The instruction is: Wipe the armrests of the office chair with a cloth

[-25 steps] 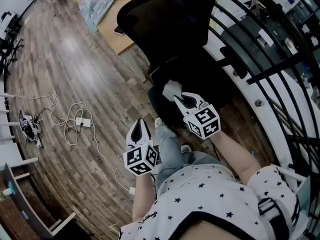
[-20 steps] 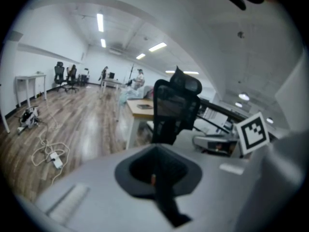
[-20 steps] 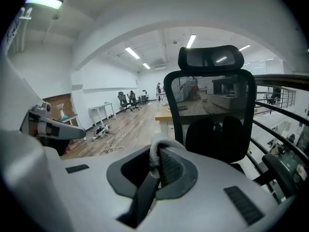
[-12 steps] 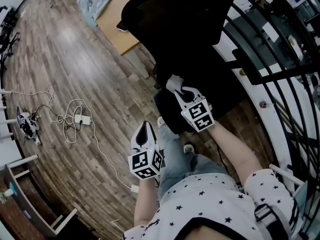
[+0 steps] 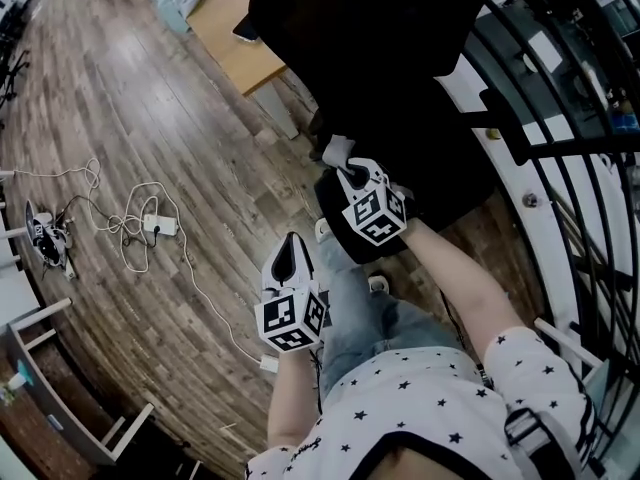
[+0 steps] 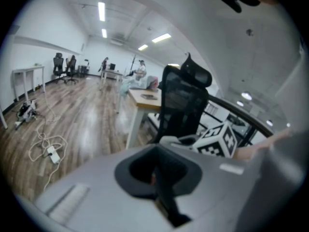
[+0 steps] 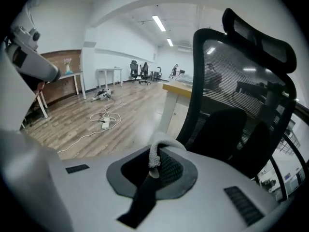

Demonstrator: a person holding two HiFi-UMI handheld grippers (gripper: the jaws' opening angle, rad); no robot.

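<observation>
forward, right tongs (image 5: 347, 173) clenched on cloth (image 5: 335, 151) at office chair (image 5: 390, 58); left tongs (image 5: 286, 249) clenched empty, held back.

The person wears a white short-sleeved top (image 5: 420, 398) dotted with small dark stars and dark-trimmed at the neck. Above the top in the head view, pale blue-grey jeans (image 5: 350, 303) end at light shoes (image 5: 322, 230). Beyond the top's sleeves, the left gripper (image 5: 288, 246) and right gripper (image 5: 352, 176) are pale grey shells with dark jaw recesses. Each carries a black-and-white marker cube (image 5: 290, 320).

Right gripper (image 7: 153, 174) pinches a grey cloth (image 7: 154, 152) — black office chair (image 7: 241, 86) just ahead.
</observation>
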